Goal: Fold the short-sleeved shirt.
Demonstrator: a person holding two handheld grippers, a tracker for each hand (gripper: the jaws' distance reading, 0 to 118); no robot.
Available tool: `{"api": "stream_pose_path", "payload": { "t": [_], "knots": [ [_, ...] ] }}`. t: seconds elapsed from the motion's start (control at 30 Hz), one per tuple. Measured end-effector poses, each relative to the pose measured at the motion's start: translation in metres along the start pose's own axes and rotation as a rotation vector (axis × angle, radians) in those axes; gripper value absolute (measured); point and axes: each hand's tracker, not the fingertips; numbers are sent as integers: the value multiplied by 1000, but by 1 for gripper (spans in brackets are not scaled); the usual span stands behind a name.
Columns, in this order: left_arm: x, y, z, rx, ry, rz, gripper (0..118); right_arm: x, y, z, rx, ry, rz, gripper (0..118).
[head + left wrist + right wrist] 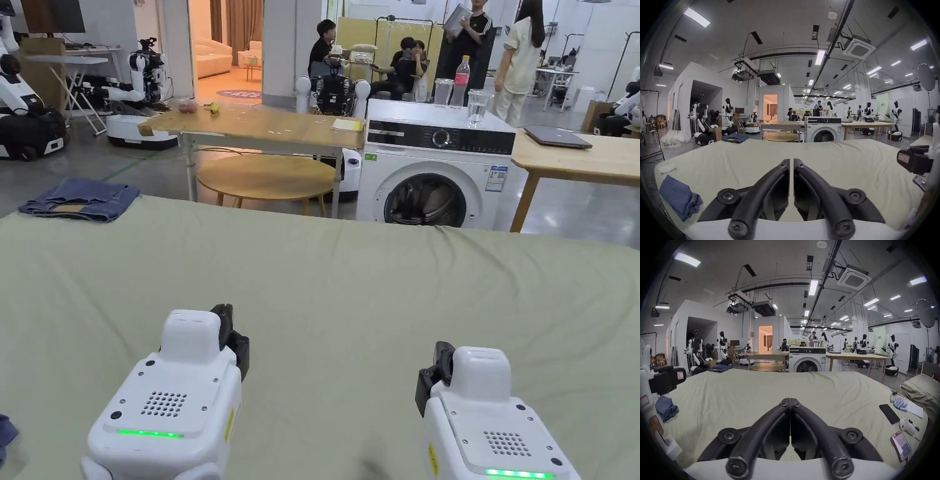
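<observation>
Behind everything spreads a large workshop hall with a washing machine, wooden benches and several people standing or sitting far back, none of it part of the job. Nearer lies the bed, covered in a pale green sheet and wide and flat, which is probably why it serves as the folding surface. On its far left corner sits a pile of folded denim, set well out of the way. At the near left edge lies a crumpled blue garment, bunched rather than spread; I judge it to be the short-sleeved shirt, though its sleeves cannot be made out, and it sits left of the left tool, apart from it. On the right side of the bed, a dark phone and some small items are parked clear of the middle, leaving the working area free. The left tool hovers over the bare sheet with its jaws almost together, a thin slit between them and nothing in it. The right tool hangs level beside it, jaws pressed tip to tip and empty. Both seem to be held in a ready pose, and the folding looks not yet begun: the shirt would first need fetching and laying flat
</observation>
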Motion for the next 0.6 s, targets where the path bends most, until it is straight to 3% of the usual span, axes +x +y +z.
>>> {"api": "stream_pose_path", "payload": {
  "t": [0.23, 0.6],
  "knots": [
    [-8, -5, -1, -9, -14, 23, 0, 6, -2, -4, 1, -18, -35, 0],
    [-14, -6, -6, -32, -14, 40, 0, 5, -2, -9, -8, -19, -19, 0]
  ]
}}
